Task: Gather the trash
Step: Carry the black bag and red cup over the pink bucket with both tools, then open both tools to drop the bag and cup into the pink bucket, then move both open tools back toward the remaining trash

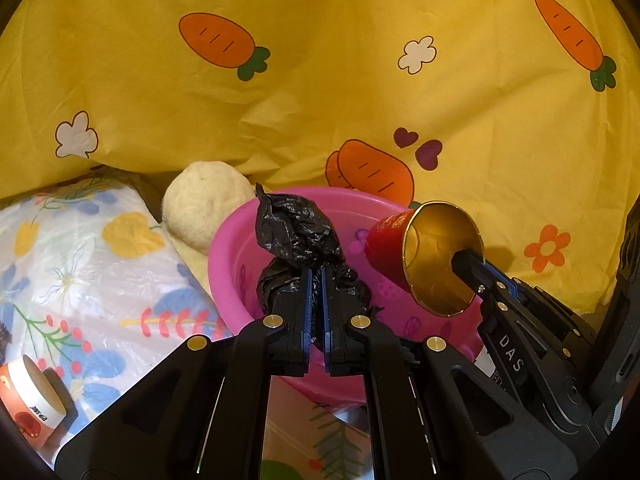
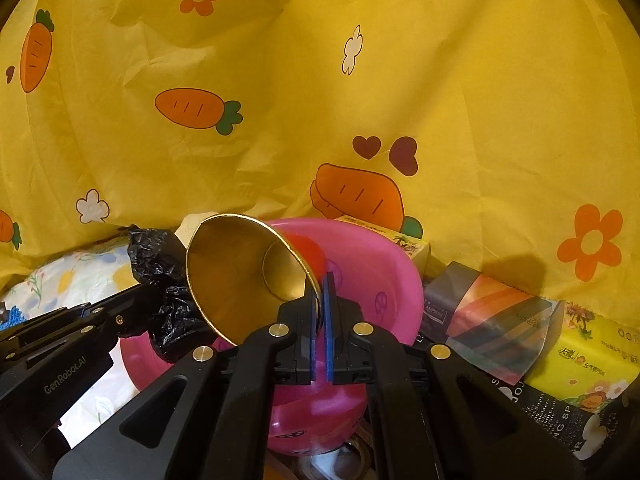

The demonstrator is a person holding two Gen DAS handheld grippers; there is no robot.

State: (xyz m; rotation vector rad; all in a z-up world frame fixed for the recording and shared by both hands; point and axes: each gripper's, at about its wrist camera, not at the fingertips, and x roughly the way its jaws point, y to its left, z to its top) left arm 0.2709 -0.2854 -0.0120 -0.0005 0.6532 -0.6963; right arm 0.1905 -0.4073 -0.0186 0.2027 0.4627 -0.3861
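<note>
My left gripper (image 1: 318, 276) is shut on a crumpled black plastic bag (image 1: 296, 232) and holds it over a pink plastic basin (image 1: 232, 248). My right gripper (image 2: 320, 280) is shut on the rim of a red paper cup with a gold inside (image 2: 244, 276), tipped on its side above the same basin (image 2: 384, 276). The cup (image 1: 436, 256) and the right gripper (image 1: 472, 272) show at the right of the left wrist view. The bag (image 2: 160, 272) and the left gripper's arm show at the left of the right wrist view.
A yellow carrot-print cloth (image 1: 320, 80) hangs behind everything. A floral plastic pack (image 1: 80, 264), a cream plush ball (image 1: 204, 204) and a tape roll (image 1: 32, 396) lie left of the basin. Packets and a yellow tissue pack (image 2: 576, 360) lie to its right.
</note>
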